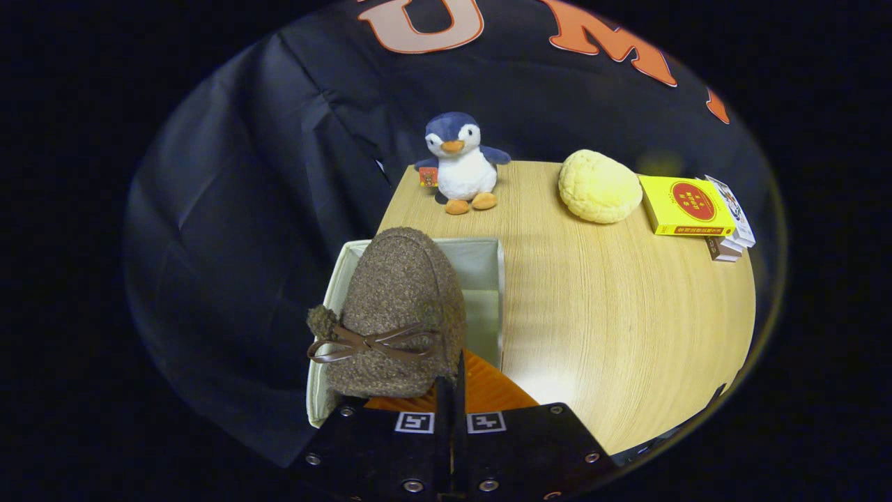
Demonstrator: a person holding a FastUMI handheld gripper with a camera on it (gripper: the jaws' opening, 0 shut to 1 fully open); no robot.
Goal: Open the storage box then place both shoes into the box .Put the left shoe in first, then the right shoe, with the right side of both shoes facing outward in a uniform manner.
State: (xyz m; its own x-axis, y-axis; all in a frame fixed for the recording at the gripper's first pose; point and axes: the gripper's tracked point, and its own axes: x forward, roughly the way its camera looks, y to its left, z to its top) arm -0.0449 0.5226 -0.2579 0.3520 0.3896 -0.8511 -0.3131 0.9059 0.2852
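A brown fuzzy shoe (pixel 401 314) with a thin brown bow hangs over the open storage box (pixel 499 293), toe pointing away from me. The box is pale, with fabric walls, and stands at the left edge of the wooden table (pixel 627 328); the shoe hides most of its inside. My gripper (pixel 451 380) is shut on the shoe's rear right rim, the fingers nearly touching. An orange ribbed surface (pixel 491 394) shows just right of the fingers; I cannot tell whether it belongs to the shoe.
At the table's far edge stand a blue and white penguin plush (pixel 460 164) and a yellow bun-shaped plush (pixel 599 187). A yellow carton (pixel 686 206) lies on a stack of small boxes (pixel 728 244) far right. The table drops off left of the box.
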